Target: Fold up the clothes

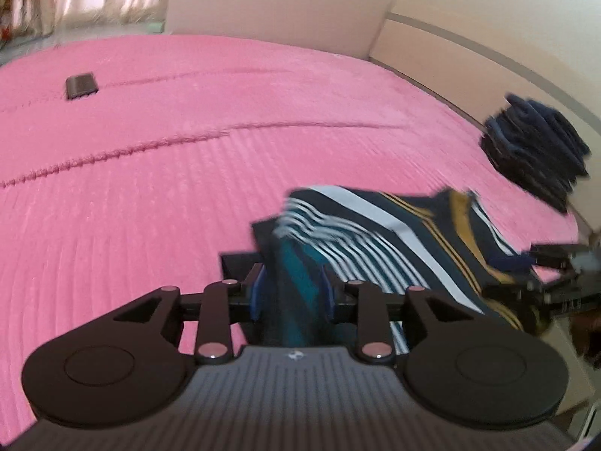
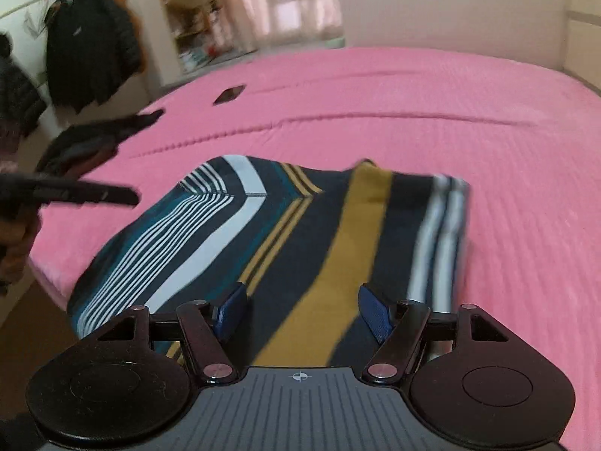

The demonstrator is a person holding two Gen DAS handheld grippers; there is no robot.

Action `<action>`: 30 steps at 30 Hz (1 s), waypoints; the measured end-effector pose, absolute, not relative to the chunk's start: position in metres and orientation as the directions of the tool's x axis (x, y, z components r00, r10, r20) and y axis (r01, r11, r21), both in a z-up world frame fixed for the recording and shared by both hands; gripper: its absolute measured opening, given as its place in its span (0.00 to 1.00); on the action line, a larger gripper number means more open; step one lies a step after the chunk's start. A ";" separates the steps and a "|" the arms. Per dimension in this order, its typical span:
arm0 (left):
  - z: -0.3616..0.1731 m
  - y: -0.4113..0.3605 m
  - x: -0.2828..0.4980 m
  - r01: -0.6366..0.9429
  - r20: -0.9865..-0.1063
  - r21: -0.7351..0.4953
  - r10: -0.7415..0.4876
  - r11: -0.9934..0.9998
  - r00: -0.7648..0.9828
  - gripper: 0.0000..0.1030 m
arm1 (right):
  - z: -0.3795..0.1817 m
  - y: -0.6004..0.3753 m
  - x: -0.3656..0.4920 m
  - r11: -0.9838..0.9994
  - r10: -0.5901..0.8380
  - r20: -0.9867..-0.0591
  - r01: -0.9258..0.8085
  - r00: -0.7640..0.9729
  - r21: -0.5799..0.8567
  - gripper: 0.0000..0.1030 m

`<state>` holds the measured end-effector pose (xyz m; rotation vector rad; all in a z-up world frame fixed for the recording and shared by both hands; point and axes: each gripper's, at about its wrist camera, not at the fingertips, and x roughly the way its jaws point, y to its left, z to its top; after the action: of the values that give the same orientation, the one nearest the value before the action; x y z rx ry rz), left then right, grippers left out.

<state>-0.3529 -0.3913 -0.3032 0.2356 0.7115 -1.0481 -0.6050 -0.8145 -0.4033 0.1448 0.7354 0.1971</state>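
A striped garment [image 1: 375, 236] in navy, white, teal and mustard lies on the pink bedspread [image 1: 188, 173] near the bed's edge. In the left wrist view my left gripper [image 1: 293, 287] is shut on a bunched teal fold of the garment, which rises between the blue pads [image 1: 258, 293]. The right wrist view shows the striped garment [image 2: 285, 233] spread flat, partly folded. My right gripper [image 2: 302, 314] hovers over its near edge, open, with the pads [image 2: 231, 312] wide apart and the cloth passing under them. The left gripper's fingers [image 2: 94, 192] show at the left, by the cloth's left edge.
A small dark flat object [image 1: 80, 85] lies far off on the bedspread [image 2: 450, 150]. A pile of dark clothes [image 1: 537, 150] sits by the headboard. Another dark garment [image 2: 94, 139] lies at the bed's left edge. Dark jackets [image 2: 90, 49] hang on the wall beyond.
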 end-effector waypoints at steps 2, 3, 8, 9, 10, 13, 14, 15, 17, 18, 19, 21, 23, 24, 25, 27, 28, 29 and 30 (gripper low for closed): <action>-0.299 -0.387 -0.383 0.898 -0.632 -0.026 -0.703 0.440 0.326 0.28 | -0.390 -0.808 -0.625 0.980 0.189 -0.639 -0.100 0.746 0.173 0.75; -0.297 -0.386 -0.398 0.914 -0.628 0.042 -0.701 0.404 0.338 0.29 | -0.386 -0.804 -0.634 0.981 0.188 -0.628 -0.115 0.755 0.156 0.80; -0.315 -0.392 -0.440 0.958 -0.710 0.126 -0.651 0.257 0.268 0.30 | -0.399 -0.789 -0.659 0.974 0.220 -0.661 -0.203 0.717 0.104 0.86; -0.322 -0.394 -0.443 0.957 -0.727 0.145 -0.629 0.252 0.276 0.30 | -0.404 -0.787 -0.660 0.974 0.216 -0.666 -0.204 0.714 0.097 0.86; -0.326 -0.395 -0.444 0.954 -0.728 0.150 -0.624 0.258 0.284 0.30 | -0.406 -0.785 -0.662 0.975 0.210 -0.667 -0.203 0.715 0.090 0.86; -0.325 -0.395 -0.438 0.948 -0.734 0.115 -0.618 0.298 0.283 0.31 | -0.406 -0.784 -0.661 0.979 0.199 -0.663 -0.180 0.722 0.098 0.87; -0.324 -0.394 -0.437 0.947 -0.734 0.112 -0.617 0.301 0.283 0.32 | -0.407 -0.784 -0.661 0.979 0.201 -0.662 -0.175 0.722 0.106 0.87; -0.325 -0.393 -0.437 0.947 -0.732 0.117 -0.618 0.298 0.285 0.32 | -0.409 -0.786 -0.661 0.978 0.204 -0.661 -0.172 0.722 0.115 0.88; -0.325 -0.391 -0.437 0.947 -0.731 0.112 -0.621 0.301 0.284 0.32 | -0.410 -0.788 -0.662 0.978 0.208 -0.661 -0.174 0.721 0.117 0.89; -0.325 -0.389 -0.436 0.947 -0.731 0.108 -0.621 0.304 0.283 0.32 | -0.410 -0.789 -0.662 0.977 0.209 -0.661 -0.178 0.720 0.115 0.89; -0.325 -0.389 -0.436 0.946 -0.731 0.108 -0.621 0.305 0.284 0.32 | -0.410 -0.789 -0.662 0.977 0.210 -0.662 -0.182 0.720 0.112 0.90; -0.327 -0.392 -0.436 0.946 -0.731 0.112 -0.619 0.306 0.286 0.32 | -0.411 -0.790 -0.663 0.976 0.211 -0.664 -0.188 0.718 0.107 0.90; -0.326 -0.392 -0.437 0.946 -0.731 0.113 -0.619 0.305 0.287 0.32 | -0.411 -0.789 -0.663 0.977 0.209 -0.667 -0.190 0.715 0.102 0.90; -0.327 -0.393 -0.437 0.946 -0.731 0.112 -0.619 0.305 0.286 0.32 | -0.411 -0.789 -0.663 0.977 0.208 -0.668 -0.190 0.714 0.100 0.90; -0.327 -0.393 -0.436 0.946 -0.731 0.112 -0.619 0.305 0.286 0.32 | -0.411 -0.789 -0.663 0.977 0.207 -0.669 -0.191 0.714 0.099 0.90; -0.327 -0.393 -0.435 0.946 -0.731 0.110 -0.621 0.304 0.285 0.32 | -0.410 -0.786 -0.664 0.976 0.196 -0.676 -0.205 0.711 0.067 0.90; -0.327 -0.393 -0.435 0.947 -0.730 0.110 -0.621 0.303 0.284 0.32 | -0.409 -0.785 -0.665 0.976 0.188 -0.680 -0.215 0.709 0.046 0.90; -0.327 -0.393 -0.436 0.947 -0.730 0.111 -0.621 0.302 0.284 0.33 | -0.409 -0.781 -0.667 0.974 0.169 -0.687 -0.228 0.707 0.004 0.90; -0.327 -0.393 -0.436 0.947 -0.730 0.112 -0.621 0.301 0.284 0.33 | -0.408 -0.776 -0.670 0.966 0.131 -0.695 -0.248 0.707 -0.070 0.90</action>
<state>-0.4358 -0.3928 -0.3270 0.6068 0.6401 -1.1393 -0.6703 -0.7759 -0.4078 -0.1625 0.7579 0.2119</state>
